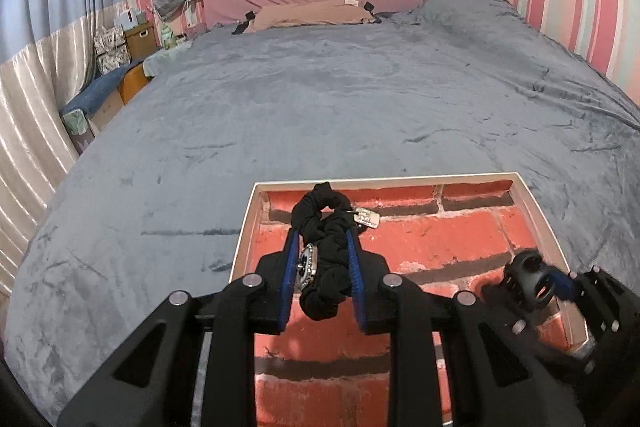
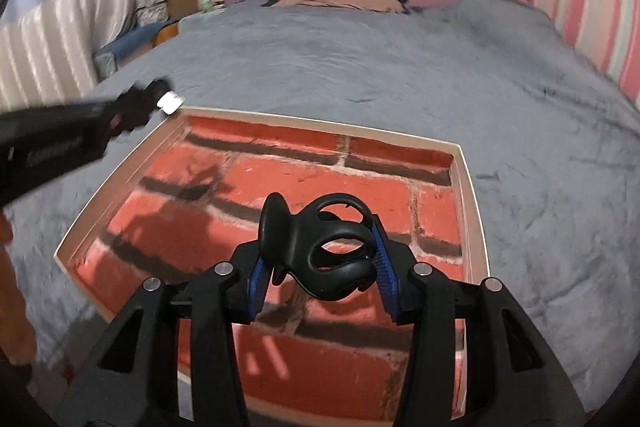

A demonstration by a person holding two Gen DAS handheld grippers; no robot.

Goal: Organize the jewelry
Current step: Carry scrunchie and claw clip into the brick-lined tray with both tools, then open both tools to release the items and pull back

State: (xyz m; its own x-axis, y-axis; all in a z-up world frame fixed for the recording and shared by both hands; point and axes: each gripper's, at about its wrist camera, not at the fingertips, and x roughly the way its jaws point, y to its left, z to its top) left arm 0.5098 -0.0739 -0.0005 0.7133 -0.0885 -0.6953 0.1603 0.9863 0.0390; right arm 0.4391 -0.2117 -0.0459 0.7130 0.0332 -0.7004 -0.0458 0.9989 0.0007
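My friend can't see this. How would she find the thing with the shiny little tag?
Start at the big grey bed, then find the shallow tray with a red brick picture inside. Above its left side, the left gripper holds a black fabric band. Only it has a silver tag; the right gripper's black claw clip is smooth plastic.

Wide grey bedspread (image 1: 320, 115) lay open on every side of the tray (image 2: 468, 187); inside, its brick-print floor was bare. Only its low white rim stood in the way, with pillows (image 1: 312, 13) far back.
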